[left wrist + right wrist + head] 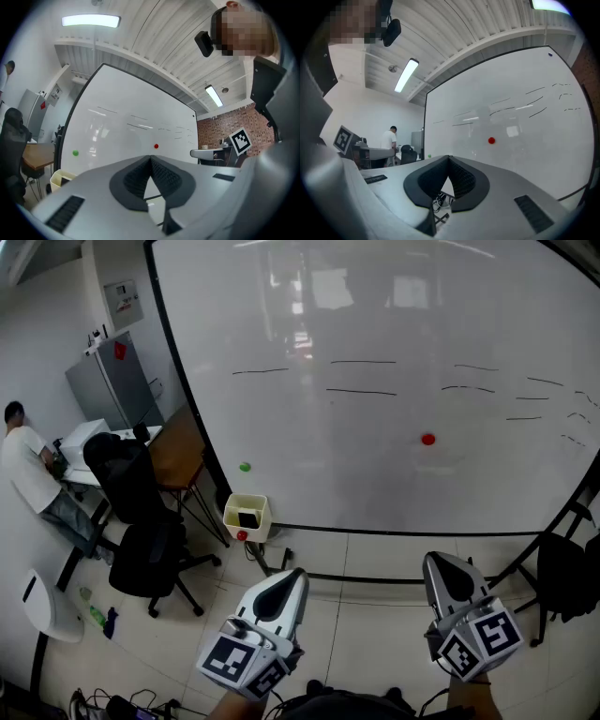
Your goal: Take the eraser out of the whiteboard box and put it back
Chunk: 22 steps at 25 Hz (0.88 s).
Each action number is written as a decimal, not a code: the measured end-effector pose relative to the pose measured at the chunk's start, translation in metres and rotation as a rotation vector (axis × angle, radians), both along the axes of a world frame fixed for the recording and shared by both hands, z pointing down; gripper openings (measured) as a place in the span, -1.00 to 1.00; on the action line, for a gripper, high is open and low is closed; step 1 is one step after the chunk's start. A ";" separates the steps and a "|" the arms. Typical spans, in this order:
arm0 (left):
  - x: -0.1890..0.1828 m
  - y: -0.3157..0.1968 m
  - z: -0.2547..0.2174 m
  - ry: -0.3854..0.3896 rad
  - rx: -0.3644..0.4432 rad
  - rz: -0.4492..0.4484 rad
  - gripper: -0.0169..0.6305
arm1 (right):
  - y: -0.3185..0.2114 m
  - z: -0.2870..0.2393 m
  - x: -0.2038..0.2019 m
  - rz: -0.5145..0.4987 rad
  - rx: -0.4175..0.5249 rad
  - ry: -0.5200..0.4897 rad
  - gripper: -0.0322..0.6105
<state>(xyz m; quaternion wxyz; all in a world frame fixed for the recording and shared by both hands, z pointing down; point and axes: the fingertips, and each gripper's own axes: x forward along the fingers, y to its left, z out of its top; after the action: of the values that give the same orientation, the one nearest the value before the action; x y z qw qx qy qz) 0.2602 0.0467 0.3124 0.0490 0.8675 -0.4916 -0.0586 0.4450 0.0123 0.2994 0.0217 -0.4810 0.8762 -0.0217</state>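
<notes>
Left gripper (pixel 150 158): fingers clenched, nothing between. Right gripper (pixel 448 157): fingers clenched, empty. Both level above floor (pixel 366 610), well apart from box (pixel 246 499). Box at whiteboard (pixel 375 315) lower left corner; dark eraser (pixel 247 518) inside. On whiteboard: green magnet (pixel 245 466), red magnet (pixel 427 439).

Pale tiles are covering the floor (pixel 187 634). Black chairs (pixel 141 521) are standing by a wooden desk (pixel 178 451), a grey cabinet (pixel 112 385) is standing against the white wall (pixel 47 315), and a ceiling lamp (pixel 91 20) is glowing overhead.
</notes>
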 end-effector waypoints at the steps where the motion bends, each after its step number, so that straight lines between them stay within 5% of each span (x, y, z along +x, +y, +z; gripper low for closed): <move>1: -0.011 -0.002 0.000 0.001 0.001 0.002 -0.87 | -0.002 0.001 -0.011 0.004 0.001 0.000 -0.84; 9: -0.086 -0.016 0.003 0.014 -0.001 -0.037 -0.87 | -0.011 0.008 -0.083 -0.015 -0.017 0.022 -0.84; 22: -0.116 -0.052 0.004 -0.029 -0.007 -0.076 -0.87 | -0.064 0.003 -0.123 -0.089 0.002 -0.009 -0.85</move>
<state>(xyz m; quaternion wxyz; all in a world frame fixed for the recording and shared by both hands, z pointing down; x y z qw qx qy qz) 0.1445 -0.0053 0.3164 0.0426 0.8487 -0.5251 -0.0459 0.3223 -0.0514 0.3027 0.0252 -0.4412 0.8967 -0.0238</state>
